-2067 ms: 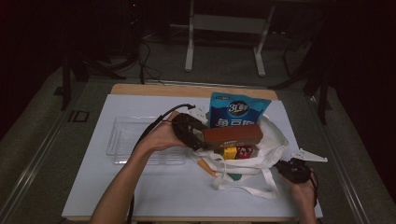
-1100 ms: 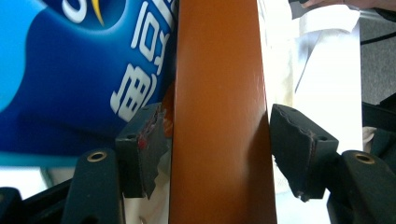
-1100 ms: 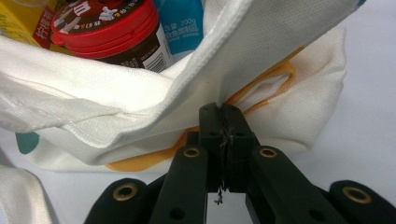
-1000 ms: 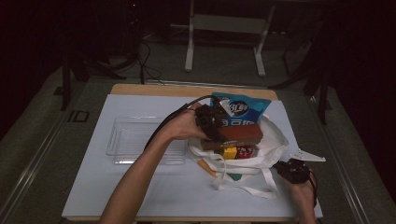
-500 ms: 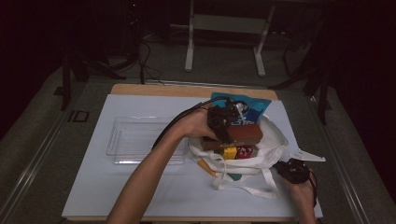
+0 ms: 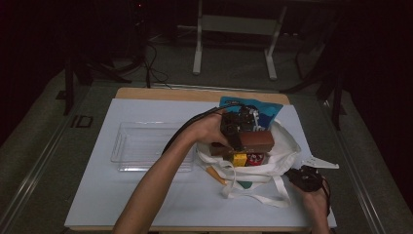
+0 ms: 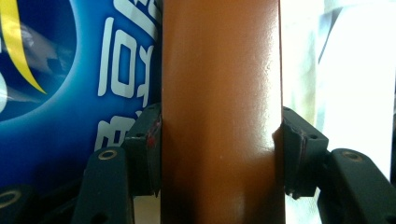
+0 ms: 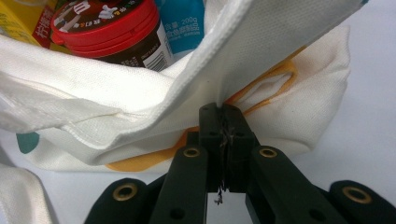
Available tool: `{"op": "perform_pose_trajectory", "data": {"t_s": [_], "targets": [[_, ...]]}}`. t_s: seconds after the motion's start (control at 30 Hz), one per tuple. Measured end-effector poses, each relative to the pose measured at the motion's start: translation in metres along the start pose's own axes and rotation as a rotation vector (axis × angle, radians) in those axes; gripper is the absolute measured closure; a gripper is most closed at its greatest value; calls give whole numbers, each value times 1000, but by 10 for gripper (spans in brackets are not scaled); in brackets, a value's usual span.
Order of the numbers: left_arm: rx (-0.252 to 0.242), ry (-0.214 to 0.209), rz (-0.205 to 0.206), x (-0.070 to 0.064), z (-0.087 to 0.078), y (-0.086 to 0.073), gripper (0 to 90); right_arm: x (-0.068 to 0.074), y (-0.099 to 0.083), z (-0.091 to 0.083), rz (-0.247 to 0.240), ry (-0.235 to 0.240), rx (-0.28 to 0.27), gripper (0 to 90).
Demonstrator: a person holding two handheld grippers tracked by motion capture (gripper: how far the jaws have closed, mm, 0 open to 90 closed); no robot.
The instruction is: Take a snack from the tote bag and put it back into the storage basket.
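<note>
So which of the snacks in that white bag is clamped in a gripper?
The brown box, squeezed between the left gripper. The blue packet and red-lidded jar lie free.

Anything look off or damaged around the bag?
Nothing stands out. The left gripper clamps the brown box squarely over the white bag; the right gripper pinches the bag's edge. No spill or tear shows.
</note>
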State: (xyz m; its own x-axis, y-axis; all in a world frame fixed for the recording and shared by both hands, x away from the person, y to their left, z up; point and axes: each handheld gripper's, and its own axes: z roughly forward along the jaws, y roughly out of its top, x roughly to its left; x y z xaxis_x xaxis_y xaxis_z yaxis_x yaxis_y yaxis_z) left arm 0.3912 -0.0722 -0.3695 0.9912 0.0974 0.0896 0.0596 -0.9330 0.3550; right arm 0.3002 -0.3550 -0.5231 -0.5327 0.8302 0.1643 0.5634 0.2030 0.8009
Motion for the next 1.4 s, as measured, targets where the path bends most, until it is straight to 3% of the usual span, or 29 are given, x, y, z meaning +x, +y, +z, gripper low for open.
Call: {"op": "perform_pose_trajectory", "data": {"t_s": [0.3, 0.47, 0.57, 0.97, 1.4], "targets": [[9, 4, 56, -2, -7, -9, 426, 0, 0, 0, 0, -1, 0, 883], [-4, 8, 66, -3, -11, -16, 427, 0, 0, 0, 0, -1, -1, 883], [-6, 13, 95, -6, -15, -23, 426, 0, 0, 0, 0, -1, -2, 882], [-63, 30, 160, -12, -30, -41, 427, 0, -1, 0, -1, -1, -5, 882], [-79, 72, 170, -11, -50, -65, 427, 0, -1, 0, -2, 0, -5, 881]]}}
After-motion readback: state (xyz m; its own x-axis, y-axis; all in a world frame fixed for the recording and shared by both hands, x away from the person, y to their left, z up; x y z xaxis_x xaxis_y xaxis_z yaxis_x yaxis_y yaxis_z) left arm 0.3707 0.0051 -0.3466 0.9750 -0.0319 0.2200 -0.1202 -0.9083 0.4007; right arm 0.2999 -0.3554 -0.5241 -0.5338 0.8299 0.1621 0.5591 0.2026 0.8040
